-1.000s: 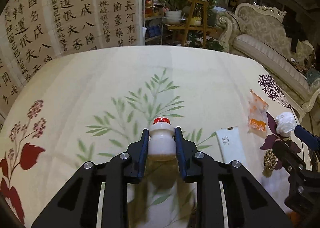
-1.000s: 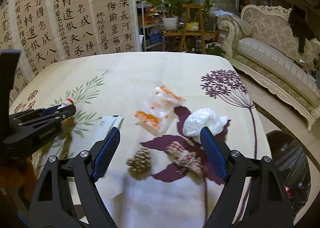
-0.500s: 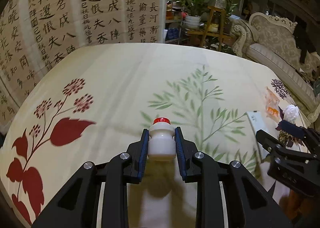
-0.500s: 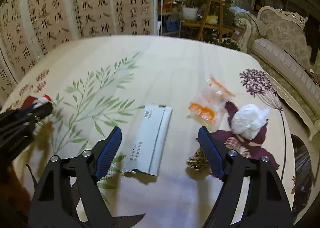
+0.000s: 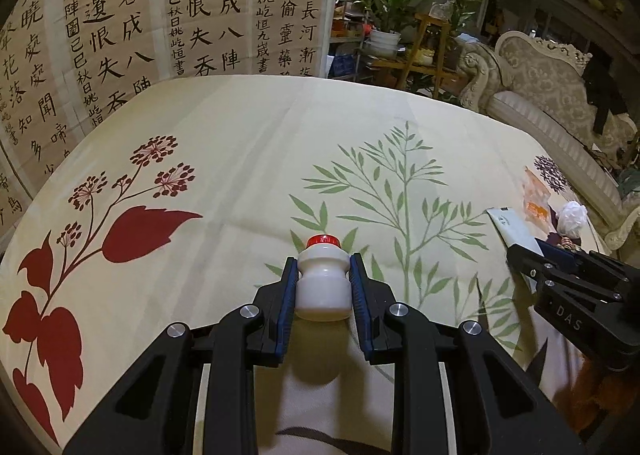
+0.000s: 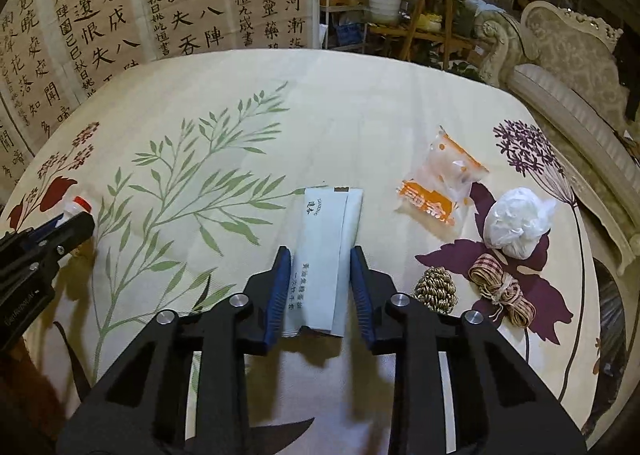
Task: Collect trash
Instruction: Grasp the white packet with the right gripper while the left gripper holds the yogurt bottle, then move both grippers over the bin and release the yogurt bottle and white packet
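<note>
Left wrist view: my left claw (image 5: pixel 323 287) is clamped on one small white bottle (image 5: pixel 322 287), above the tabletop (image 5: pixel 240 143).

Right wrist view: my right claw (image 6: pixel 319 279) straddles one pale sachet (image 6: pixel 326 255), pads (image 6: pixel 280 283) at its edges. Right of the sachet lie one orange wrapper (image 6: pixel 440 179), one white wad (image 6: pixel 516 221), one pinecone (image 6: pixel 436 289), one ribbon bundle (image 6: pixel 502 293).

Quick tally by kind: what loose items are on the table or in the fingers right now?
Drink bottles: 1, small white bottle in the left gripper
Packets and wrappers: 2, long white packet, orange snack wrapper
Wadded white bag: 1
Pine cone: 1
Ribbon bundle: 1
Total: 6
</note>
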